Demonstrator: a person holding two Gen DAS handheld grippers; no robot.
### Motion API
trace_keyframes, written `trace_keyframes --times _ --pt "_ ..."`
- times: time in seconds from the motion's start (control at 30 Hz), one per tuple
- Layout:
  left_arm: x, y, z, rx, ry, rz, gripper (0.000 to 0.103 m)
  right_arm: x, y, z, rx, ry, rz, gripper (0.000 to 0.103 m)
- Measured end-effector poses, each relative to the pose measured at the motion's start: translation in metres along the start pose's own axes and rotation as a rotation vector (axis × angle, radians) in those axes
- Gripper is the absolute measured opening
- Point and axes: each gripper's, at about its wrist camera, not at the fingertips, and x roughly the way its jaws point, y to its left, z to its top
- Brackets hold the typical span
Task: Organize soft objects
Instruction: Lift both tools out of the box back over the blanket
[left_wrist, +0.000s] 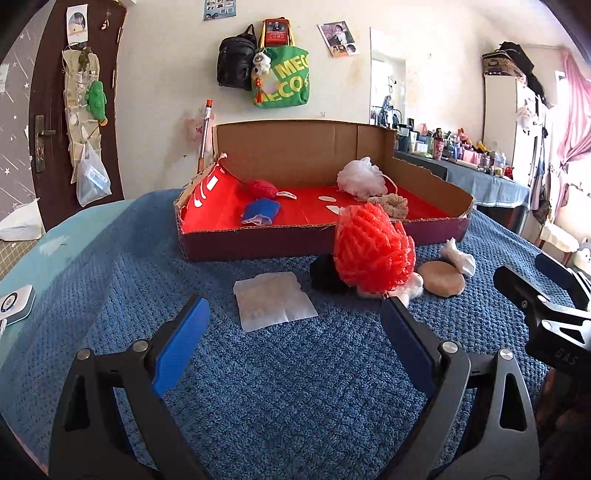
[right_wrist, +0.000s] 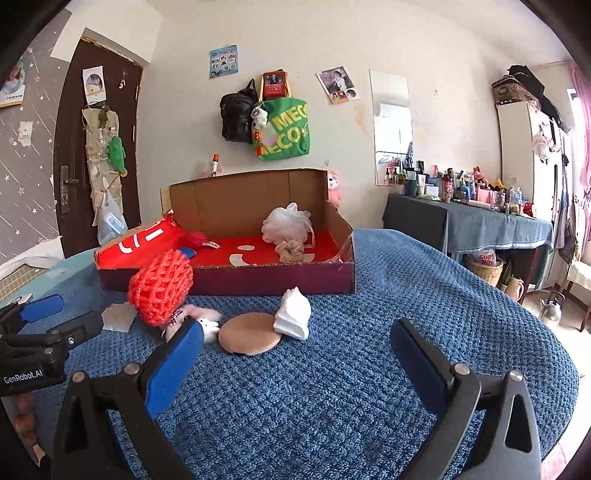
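Observation:
A cardboard box (left_wrist: 258, 243) (right_wrist: 258, 282) with a red floor stands on the blue blanket. It holds a white mesh puff (left_wrist: 360, 177) (right_wrist: 286, 223), a beige scrunchie (left_wrist: 393, 205) (right_wrist: 291, 251), a red yarn ball (left_wrist: 262, 188) and a blue pouch (left_wrist: 260, 212). In front of it lie an orange net ball (left_wrist: 373, 249) (right_wrist: 160, 282), a tan round sponge (left_wrist: 443, 278) (right_wrist: 249, 332), a white wad (left_wrist: 460, 256) (right_wrist: 293, 312), a white square pad (left_wrist: 273, 304), a black item (left_wrist: 325, 277) and a pink-white plush (right_wrist: 201, 319). My left gripper (left_wrist: 295, 321) and right gripper (right_wrist: 297, 338) are open and empty above the blanket.
A dressing table (right_wrist: 480, 221) crowded with bottles stands at the right. A door (left_wrist: 74, 110) is at the left, and bags (left_wrist: 280, 77) hang on the wall behind the box. A small white device (left_wrist: 14, 304) lies at the blanket's left edge.

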Motion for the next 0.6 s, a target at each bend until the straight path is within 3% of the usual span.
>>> trace_keyframes --times 0.6 --pt "0.011 0.008 0.012 -0.010 0.062 0.001 0.095 0.009 0.003 0.014 -0.012 0.044 -0.023 0.103"
